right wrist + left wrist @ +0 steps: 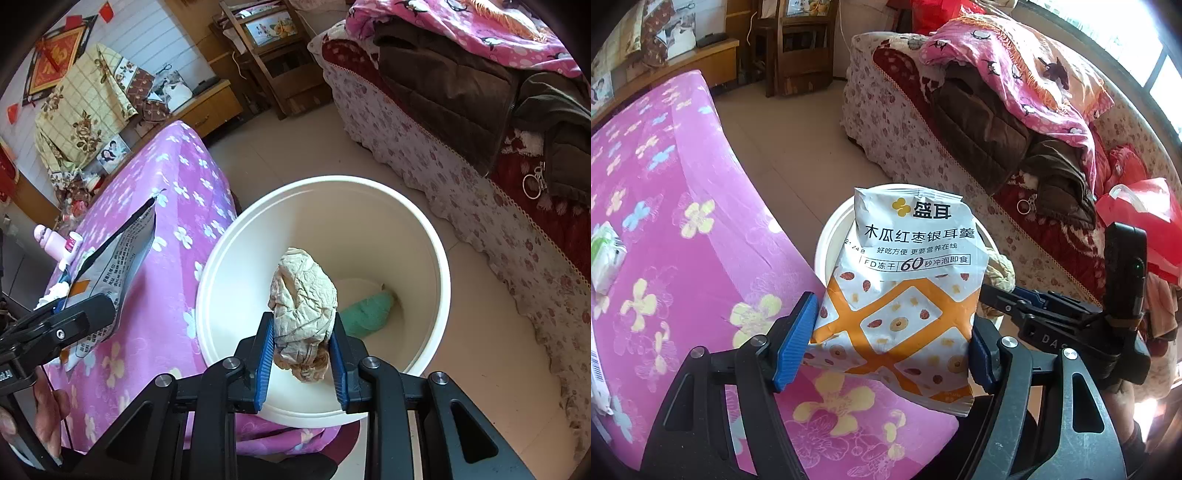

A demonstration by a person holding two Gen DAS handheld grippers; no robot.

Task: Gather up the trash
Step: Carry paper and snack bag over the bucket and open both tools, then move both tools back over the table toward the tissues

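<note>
Trash comes in two pieces. One is a flat, crinkled foil snack packet, white above and orange-latticed below, standing upright with its long axis vertical and its torn top edge uppermost. The left gripper has its jaws set wide, blue ribbed pads pressing the packet's lower side edges, above the edge of the pink flowered surface beside the bin. The other is a crumpled wad of cream paper, lumpy and creased, longer than wide, its long axis running up away from the jaws. The right gripper has its narrowly parted jaws clamped on the wad's lower half, angled steeply down over the mouth of the round white plastic bin. A green scrap lies on the bin's floor.
</note>
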